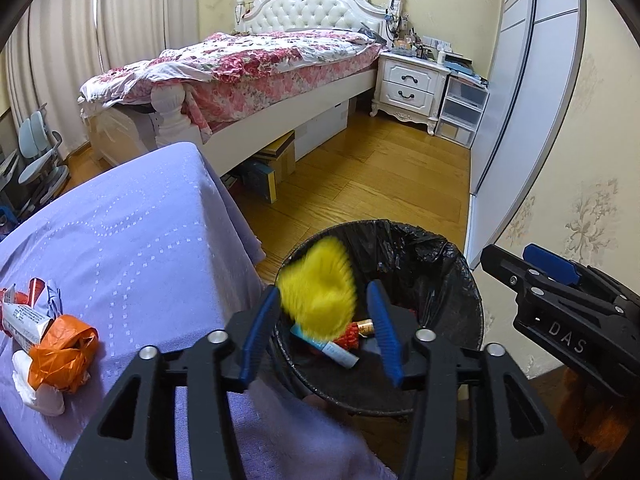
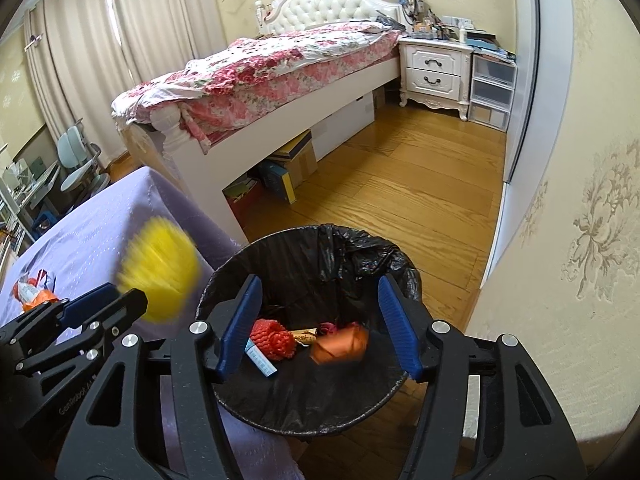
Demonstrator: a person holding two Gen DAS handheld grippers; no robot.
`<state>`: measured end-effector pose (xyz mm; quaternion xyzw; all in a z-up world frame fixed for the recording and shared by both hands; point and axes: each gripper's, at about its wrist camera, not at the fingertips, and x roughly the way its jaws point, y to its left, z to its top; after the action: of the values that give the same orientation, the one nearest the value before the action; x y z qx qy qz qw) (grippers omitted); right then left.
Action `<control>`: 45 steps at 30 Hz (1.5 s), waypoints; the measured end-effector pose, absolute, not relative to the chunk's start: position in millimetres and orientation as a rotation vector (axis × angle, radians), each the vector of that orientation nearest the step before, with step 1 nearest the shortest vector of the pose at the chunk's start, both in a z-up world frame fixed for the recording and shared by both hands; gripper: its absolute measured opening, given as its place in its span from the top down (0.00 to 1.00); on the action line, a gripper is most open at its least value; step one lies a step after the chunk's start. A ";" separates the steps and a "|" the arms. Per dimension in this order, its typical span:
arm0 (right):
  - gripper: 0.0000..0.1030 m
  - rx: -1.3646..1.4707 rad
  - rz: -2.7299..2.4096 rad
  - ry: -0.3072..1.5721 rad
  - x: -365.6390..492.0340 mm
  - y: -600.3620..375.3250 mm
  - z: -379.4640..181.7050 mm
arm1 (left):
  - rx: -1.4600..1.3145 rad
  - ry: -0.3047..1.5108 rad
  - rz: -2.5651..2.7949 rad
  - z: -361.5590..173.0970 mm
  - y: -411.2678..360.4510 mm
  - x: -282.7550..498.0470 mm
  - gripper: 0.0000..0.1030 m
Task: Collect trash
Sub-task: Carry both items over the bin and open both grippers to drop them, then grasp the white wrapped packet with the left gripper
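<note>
Showing only rightward: orange wad (image 2: pixel 340 344) binned.

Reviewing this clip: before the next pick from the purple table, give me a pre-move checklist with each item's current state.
1. Left tool open and free of the yellow object: ok; the object is blurred, out of the pads.
2. Yellow object landing inside the bin: cannot tell; it is mid-air near the rim.
3. Right tool open and empty: ok.
4. Orange bag in the bin: ok.
5. Trash left on the table: not ok; orange wrapper and packets remain.
</note>
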<state>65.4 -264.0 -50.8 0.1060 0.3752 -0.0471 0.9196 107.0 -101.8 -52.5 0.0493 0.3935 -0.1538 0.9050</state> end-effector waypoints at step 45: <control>0.41 0.080 0.182 0.838 40.2 -90.3 -40.7 | -0.070 0.817 0.061 -50.8 90.0 46.6 0.29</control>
<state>40.2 -90.3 -40.7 0.0389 0.4061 0.0883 0.9087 46.6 90.0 -50.8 -0.0342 0.3973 0.0298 0.9166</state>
